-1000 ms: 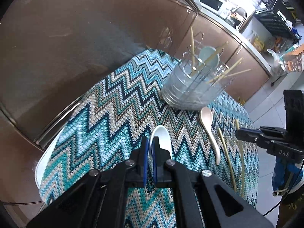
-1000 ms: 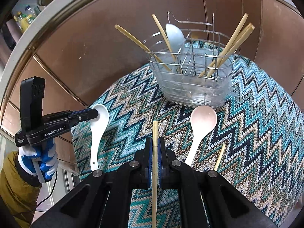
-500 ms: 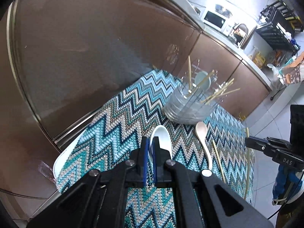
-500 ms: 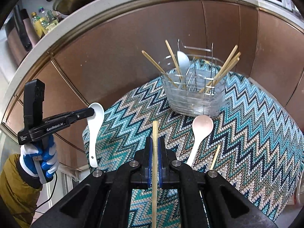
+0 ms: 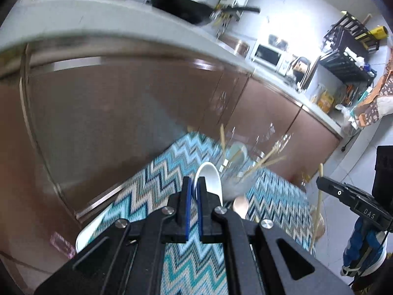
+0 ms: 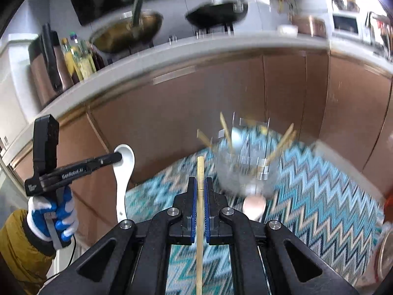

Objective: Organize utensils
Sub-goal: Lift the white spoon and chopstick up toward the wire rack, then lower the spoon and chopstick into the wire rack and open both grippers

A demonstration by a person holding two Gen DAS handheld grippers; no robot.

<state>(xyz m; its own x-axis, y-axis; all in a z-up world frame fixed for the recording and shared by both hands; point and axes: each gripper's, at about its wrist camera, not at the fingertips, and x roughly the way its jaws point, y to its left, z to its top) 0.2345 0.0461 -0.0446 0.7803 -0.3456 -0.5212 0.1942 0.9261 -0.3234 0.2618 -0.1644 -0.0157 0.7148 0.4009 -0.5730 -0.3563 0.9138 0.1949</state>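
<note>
My left gripper (image 5: 194, 184) is shut on a white ceramic spoon (image 5: 211, 179), held high above the table; it also shows in the right wrist view (image 6: 124, 172), bowl up and handle hanging down. My right gripper (image 6: 201, 184) is shut on a wooden chopstick (image 6: 200, 196) that stands upright between the fingers; the chopstick also shows in the left wrist view (image 5: 318, 191). The wire utensil caddy (image 6: 245, 169) stands blurred at the far side of the table, holding several chopsticks and a pale spoon. A beige spoon (image 6: 254, 206) lies in front of it.
The table wears a blue zigzag cloth (image 6: 319, 196). Brown cabinet fronts (image 6: 196, 103) rise right behind it under a white counter with pans (image 6: 216, 14) and bottles (image 6: 78, 56). A loose chopstick lies beside the beige spoon.
Both grippers have risen and pulled back from the table with their loads. The caddy now looks smaller and farther, and the kitchen counter has come into view. The image is motion-blurred.
</note>
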